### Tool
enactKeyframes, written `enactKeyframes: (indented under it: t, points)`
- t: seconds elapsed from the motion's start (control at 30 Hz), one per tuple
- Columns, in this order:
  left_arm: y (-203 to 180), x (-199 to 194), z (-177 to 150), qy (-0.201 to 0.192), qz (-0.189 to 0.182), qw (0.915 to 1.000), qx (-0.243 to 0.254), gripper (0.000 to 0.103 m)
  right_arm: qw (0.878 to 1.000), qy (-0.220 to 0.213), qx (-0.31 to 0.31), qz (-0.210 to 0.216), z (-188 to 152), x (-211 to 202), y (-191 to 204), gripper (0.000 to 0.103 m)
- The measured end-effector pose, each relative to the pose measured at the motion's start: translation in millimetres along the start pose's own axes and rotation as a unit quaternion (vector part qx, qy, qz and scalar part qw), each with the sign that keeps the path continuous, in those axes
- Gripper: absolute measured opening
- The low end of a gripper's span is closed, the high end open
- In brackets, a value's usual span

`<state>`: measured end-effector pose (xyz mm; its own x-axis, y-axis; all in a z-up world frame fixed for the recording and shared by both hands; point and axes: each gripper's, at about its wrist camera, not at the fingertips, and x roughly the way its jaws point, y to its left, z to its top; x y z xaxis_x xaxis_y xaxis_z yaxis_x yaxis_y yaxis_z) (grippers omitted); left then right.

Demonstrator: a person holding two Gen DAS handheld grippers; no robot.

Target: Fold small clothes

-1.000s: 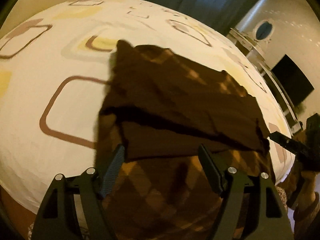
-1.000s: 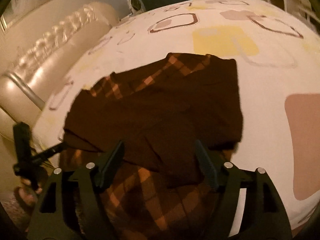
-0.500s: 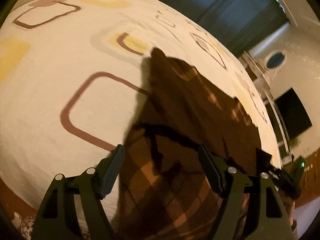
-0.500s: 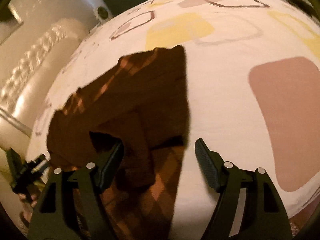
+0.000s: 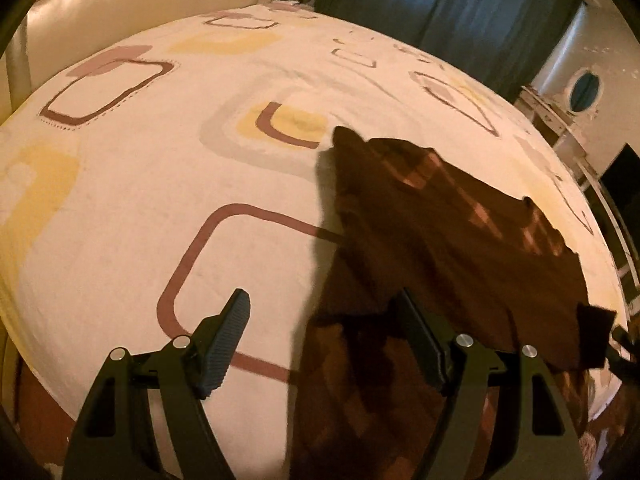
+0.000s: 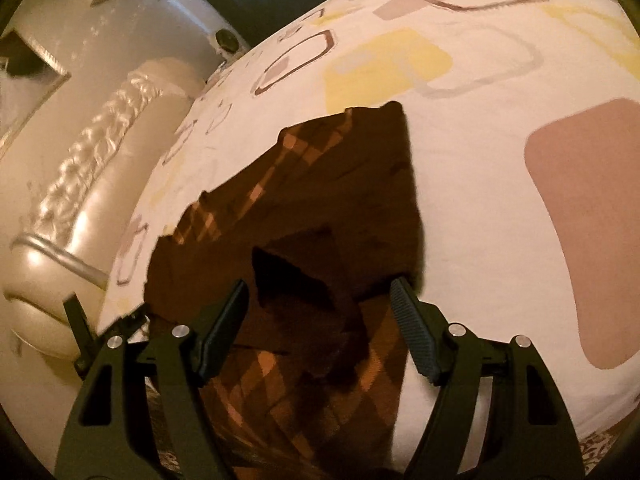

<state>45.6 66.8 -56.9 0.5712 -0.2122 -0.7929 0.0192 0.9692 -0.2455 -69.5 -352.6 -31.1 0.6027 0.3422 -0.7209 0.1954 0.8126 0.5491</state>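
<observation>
A dark brown plaid garment (image 5: 440, 240) lies partly folded on the patterned bed sheet (image 5: 160, 184), and its near end hangs over the bed's front edge. My left gripper (image 5: 324, 336) is open; its left finger is over bare sheet and its right finger over the garment's left edge. Nothing is pinched. In the right wrist view the garment (image 6: 320, 192) fills the middle. My right gripper (image 6: 320, 320) is open above the garment's folded flap, with its right finger at the cloth's right edge. The left gripper (image 6: 80, 328) shows at the far left by the garment's corner.
A cream padded headboard (image 6: 80, 200) runs along the bed's left side. Dark curtains (image 5: 440, 8) hang behind the bed. Shelves and a dark screen (image 5: 620, 176) stand at the far right. Bare sheet (image 6: 520, 140) spreads to the right of the garment.
The left wrist view has swung left, so the garment now sits to its right and bare sheet lies under the left finger. The right wrist view rolled and shifted. Both grippers stayed open.
</observation>
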Motion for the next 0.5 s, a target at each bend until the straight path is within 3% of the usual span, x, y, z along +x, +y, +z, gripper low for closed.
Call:
enactKeyframes:
  t: [0.17,0.27,0.3,0.33,0.37,0.5]
  points:
    - [22,6,4,0.005,-0.015,0.9981,-0.059,0.075,0.999,-0.001,-0.035,-0.019,1,1,17,0.079]
    - [31,5,5,0.004,-0.023,0.9967,-0.078,0.075,0.999,0.003,-0.027,-0.041,4,9,10,0.075]
    - [31,4,6,0.004,-0.022,0.9965,-0.080,0.075,0.999,0.005,-0.021,-0.041,5,11,6,0.047]
    - [31,4,6,0.004,-0.021,0.9964,-0.082,0.075,0.999,0.012,-0.015,-0.034,5,14,2,0.009]
    - [31,4,6,0.004,-0.022,0.9962,-0.084,0.075,0.999,0.023,-0.009,-0.024,6,19,-1,0.005]
    - [30,-1,5,0.010,-0.044,0.9951,-0.088,0.075,0.999,0.031,0.012,-0.008,5,22,-8,0.005]
